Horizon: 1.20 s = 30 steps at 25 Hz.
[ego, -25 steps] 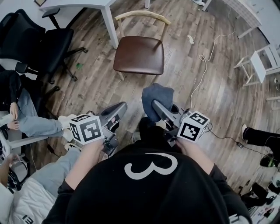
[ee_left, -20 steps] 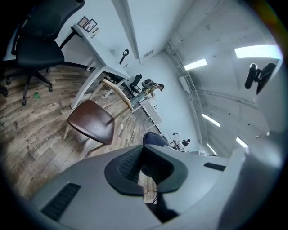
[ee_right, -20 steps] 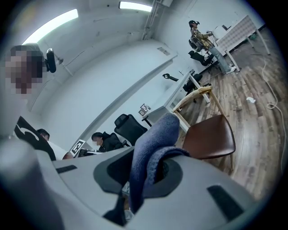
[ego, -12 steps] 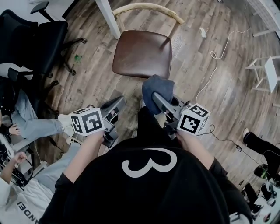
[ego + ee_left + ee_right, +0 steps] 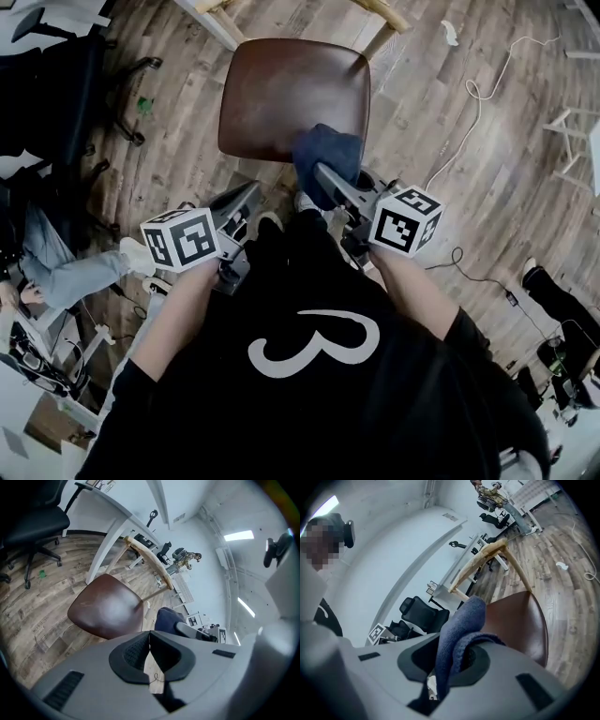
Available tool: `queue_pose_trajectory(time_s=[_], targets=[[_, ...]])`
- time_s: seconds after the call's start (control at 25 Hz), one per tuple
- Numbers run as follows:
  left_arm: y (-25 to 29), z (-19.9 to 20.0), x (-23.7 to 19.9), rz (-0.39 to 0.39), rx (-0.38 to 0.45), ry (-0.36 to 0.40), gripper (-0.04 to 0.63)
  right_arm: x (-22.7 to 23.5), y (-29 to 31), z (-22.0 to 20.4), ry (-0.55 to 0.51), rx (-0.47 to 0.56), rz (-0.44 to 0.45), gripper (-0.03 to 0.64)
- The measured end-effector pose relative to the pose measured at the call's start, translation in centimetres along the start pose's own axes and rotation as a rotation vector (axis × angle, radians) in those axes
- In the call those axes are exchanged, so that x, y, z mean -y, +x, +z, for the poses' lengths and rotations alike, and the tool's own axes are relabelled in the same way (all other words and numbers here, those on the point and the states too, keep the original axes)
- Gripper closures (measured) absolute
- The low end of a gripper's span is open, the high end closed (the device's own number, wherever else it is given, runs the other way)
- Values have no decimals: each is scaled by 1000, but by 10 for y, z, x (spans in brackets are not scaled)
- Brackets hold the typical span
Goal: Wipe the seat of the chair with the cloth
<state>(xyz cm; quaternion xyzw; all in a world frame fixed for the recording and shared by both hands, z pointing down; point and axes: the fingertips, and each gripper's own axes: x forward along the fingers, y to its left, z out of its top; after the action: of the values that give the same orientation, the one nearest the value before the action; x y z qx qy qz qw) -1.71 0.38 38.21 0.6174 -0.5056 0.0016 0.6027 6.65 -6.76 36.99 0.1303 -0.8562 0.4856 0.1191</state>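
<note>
Right at the front edge of the chair seat [image 5: 291, 94] is where I'm parked, standing over it and looking pretty much straight down. My right gripper [image 5: 321, 172] is clamped on the cloth [image 5: 326, 150], a dark blue bunched-up thing. The wad sticks out past the jaw tips, so it's fabric that meets the seat and not plastic. From the head view the cloth sits over the near right corner of the seat. Honestly can't tell if it's touching the brown surface yet or just above it. The right gripper view shows the cloth folded between the jaws with the seat spread out beyond it and the wooden backrest [image 5: 487, 557] on the far side.

My left gripper [image 5: 251, 195] has its jaws pressed together on nothing, and it's held low beside the seat's front edge, off the chair. I figure that just keeps it out of the way, since one-handed wiping should be enough and the chair looks steady on the wood floor [image 5: 441, 187].

I'd say the wiping proper isn't under way yet, as nearly the whole seat lies ahead of the cloth. The next bit wants the wad pressed flat and swept toward the backrest. One thing to watch: the grip is on a fold, so dragging could tug the cloth loose.
</note>
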Motion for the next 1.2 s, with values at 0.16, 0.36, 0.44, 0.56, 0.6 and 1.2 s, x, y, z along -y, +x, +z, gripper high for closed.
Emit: queue_pose_trajectory(time_s=[0.16, 0.36, 0.44, 0.56, 0.6, 1.2], targets=[[33, 20, -27, 19, -9, -18, 580, 28, 33, 8, -43, -52, 4, 568], [58, 40, -77, 25, -43, -46, 580, 44, 85, 13, -192, -136, -34, 568], [65, 48, -91, 6, -52, -90, 580, 47, 103, 19, -201, -138, -56, 568], [68, 64, -112, -16, -79, -108, 580, 51, 134, 33, -221, -126, -95, 568], [68, 72, -120, -13, -87, -95, 581, 54, 146, 39, -231, -121, -107, 568], [59, 147, -201, -18, -110, -18, 580, 76, 301, 79, -332, -69, -152, 568]])
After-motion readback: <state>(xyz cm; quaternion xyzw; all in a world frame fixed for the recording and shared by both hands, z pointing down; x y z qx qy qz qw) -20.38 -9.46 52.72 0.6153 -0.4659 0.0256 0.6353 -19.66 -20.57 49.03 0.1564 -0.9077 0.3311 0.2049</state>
